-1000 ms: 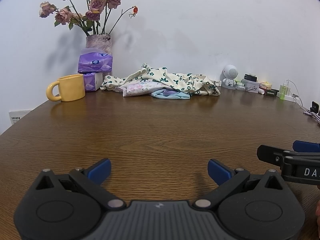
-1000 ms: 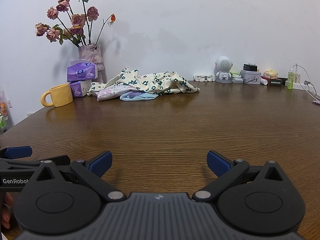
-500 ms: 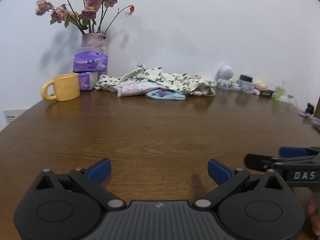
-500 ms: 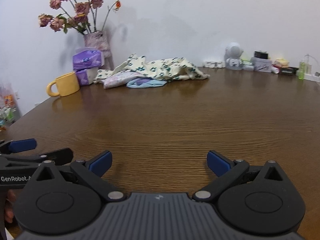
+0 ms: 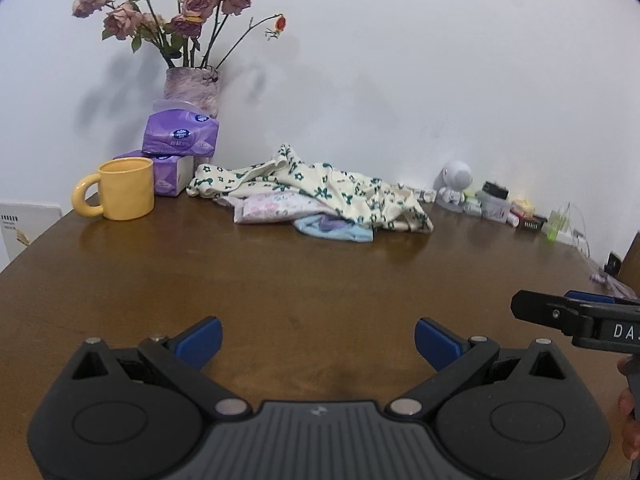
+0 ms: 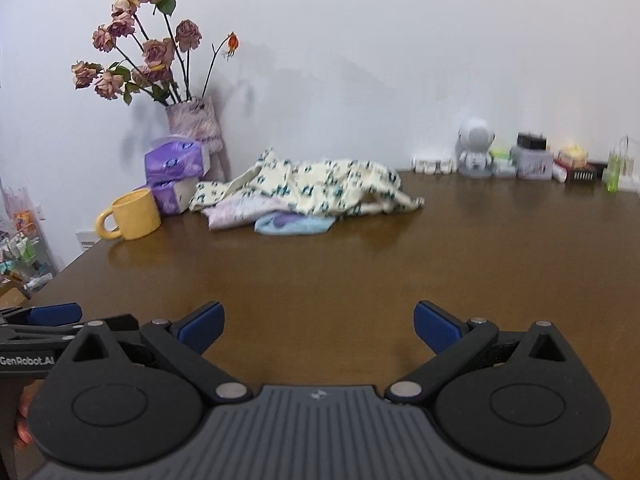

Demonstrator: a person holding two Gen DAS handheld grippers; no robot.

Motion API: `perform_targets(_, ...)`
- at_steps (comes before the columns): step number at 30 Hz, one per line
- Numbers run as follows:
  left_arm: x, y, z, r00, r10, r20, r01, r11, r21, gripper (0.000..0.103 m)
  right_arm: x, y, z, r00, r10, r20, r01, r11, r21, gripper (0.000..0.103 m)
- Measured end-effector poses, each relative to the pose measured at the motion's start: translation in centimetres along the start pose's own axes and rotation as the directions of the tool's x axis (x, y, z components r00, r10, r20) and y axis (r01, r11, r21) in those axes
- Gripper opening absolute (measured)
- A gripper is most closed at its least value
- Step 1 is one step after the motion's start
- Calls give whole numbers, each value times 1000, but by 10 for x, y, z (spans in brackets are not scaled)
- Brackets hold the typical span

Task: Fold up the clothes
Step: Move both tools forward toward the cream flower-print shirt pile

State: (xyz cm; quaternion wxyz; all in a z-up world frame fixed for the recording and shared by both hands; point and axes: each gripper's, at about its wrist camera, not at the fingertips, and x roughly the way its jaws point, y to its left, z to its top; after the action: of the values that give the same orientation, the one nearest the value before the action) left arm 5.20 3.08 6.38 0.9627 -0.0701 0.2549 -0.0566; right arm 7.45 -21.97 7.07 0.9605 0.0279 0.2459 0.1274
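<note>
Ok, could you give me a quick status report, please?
Left tool and right tool open, empty. Clothes pile unfolded at far table edge. Yellow mug beside it; path clear.

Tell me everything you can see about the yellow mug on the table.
The yellow mug is a glossy, ceramic-looking cup with a thick loop handle turned leftward. It stands upright on the brown wooden table, near its far left edge, just in front of the lower purple tissue pack and left of the heap of clothes. Its contents cannot be seen. Neither claw is near it.
</note>
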Motion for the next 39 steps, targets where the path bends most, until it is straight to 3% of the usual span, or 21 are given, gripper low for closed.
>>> perform_targets(9,31,8,47,1000,-1,-11,1,1000,2,103,33,8,48,997,-73,10,73,995,-66,103)
perform_targets(17,78,12,87,999,-7,-45,10,998,55,103,82,8,78,997,-72,-36,68,993,-95,103)
perform_targets(27,158,31,132,993,81,-89,-75,995,70,103,163,-2,122,992,-91,-91,83,993,-87,103)
perform_targets(32,204,54,154,985,107,-134,-103,994,33,103,209,7,145,990,-103,-99,92,989,-113,103)
perform_targets(39,265,72,187,978,151,-144,-144,988,59,102,283,14,165,978,-74,-193,54,993,-109,103)
